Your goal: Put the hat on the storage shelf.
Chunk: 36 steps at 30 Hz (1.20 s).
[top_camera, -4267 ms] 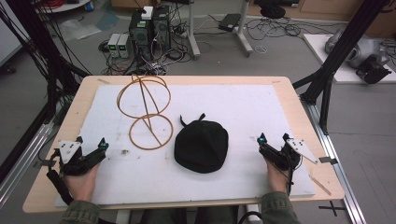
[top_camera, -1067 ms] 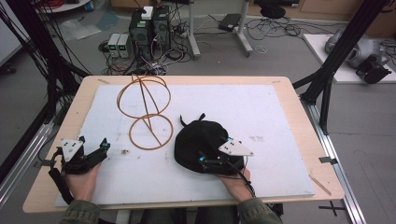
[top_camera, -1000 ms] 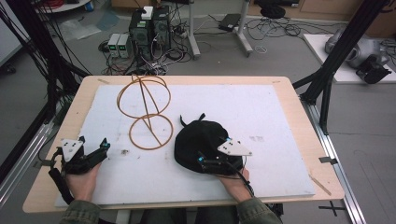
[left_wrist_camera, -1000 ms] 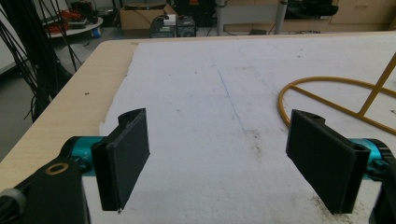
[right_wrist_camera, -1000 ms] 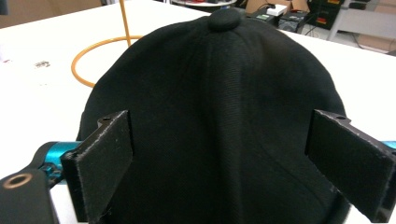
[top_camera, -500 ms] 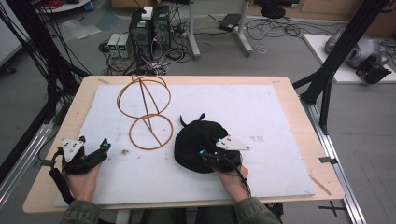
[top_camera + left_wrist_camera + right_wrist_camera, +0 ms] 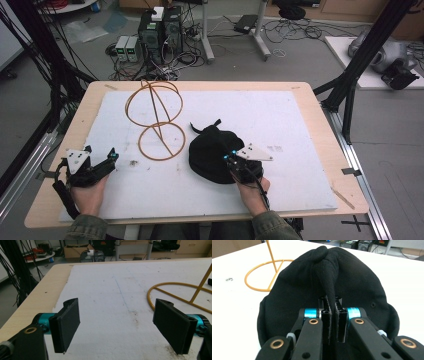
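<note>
A black cap point(image 7: 212, 152) lies on the white mat point(image 7: 280, 120) near the table's front middle. My right gripper point(image 7: 231, 162) rests on its near edge and has just been closing. In the right gripper view its jaws are shut on a pinched ridge of the cap's fabric point(image 7: 331, 293), which stands up between the pads. A gold wire stand point(image 7: 155, 120), with a round base ring and upright loops, sits left of the cap. My left gripper point(image 7: 100, 159) lies on the mat at the front left, open, with bare mat between its pads point(image 7: 66, 323).
The mat covers most of the wooden table point(image 7: 330, 145). The wire stand's base ring point(image 7: 175, 293) lies right of my left gripper. Black frame posts point(image 7: 360, 55) stand at the table's sides, with computers and cables on the floor behind.
My right gripper's jaws have closed on the cap, gathering its fabric into a ridge. Earlier the right hand came in from the table's right side to the cap. The left gripper stayed put.
</note>
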Each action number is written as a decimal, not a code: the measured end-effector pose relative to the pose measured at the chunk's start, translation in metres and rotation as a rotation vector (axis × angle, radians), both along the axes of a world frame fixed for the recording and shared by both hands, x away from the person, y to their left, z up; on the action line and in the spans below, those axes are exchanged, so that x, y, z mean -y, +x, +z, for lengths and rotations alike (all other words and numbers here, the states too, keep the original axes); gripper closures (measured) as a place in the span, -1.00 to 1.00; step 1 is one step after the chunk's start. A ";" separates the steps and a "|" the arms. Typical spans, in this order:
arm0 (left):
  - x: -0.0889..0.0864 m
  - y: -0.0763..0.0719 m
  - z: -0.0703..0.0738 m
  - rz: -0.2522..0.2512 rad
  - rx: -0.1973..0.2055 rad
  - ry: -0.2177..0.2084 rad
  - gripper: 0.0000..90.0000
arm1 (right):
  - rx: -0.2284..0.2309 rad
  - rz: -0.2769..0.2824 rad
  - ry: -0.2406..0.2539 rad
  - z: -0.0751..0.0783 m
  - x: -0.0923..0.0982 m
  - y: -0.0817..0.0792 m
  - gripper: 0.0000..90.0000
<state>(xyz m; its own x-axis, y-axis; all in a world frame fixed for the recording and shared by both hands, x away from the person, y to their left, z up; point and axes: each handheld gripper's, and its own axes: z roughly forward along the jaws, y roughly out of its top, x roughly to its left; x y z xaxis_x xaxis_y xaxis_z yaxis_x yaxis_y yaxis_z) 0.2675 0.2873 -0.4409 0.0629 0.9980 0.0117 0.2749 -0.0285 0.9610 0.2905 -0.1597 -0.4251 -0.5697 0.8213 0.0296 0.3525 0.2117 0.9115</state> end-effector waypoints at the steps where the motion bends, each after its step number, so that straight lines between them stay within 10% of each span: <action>1: 0.000 0.000 0.000 0.000 0.000 0.000 -0.51 | 0.000 0.000 0.000 0.000 0.000 0.000 0.95; 24: 0.000 0.001 0.001 -0.009 0.007 -0.023 -0.50 | 0.222 -0.102 0.121 0.035 0.016 -0.029 0.94; 36: 0.002 0.001 0.001 -0.019 0.003 -0.019 -0.50 | 0.350 -0.127 0.228 0.057 0.025 -0.016 0.94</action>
<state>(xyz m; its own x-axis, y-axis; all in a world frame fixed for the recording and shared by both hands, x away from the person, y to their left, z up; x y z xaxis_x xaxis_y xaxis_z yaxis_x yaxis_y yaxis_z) 0.2687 0.2857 -0.4403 0.0815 0.9967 -0.0069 0.2712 -0.0155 0.9624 0.2746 -0.1852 -0.3683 -0.4727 0.8803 0.0411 0.0240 -0.0338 0.9991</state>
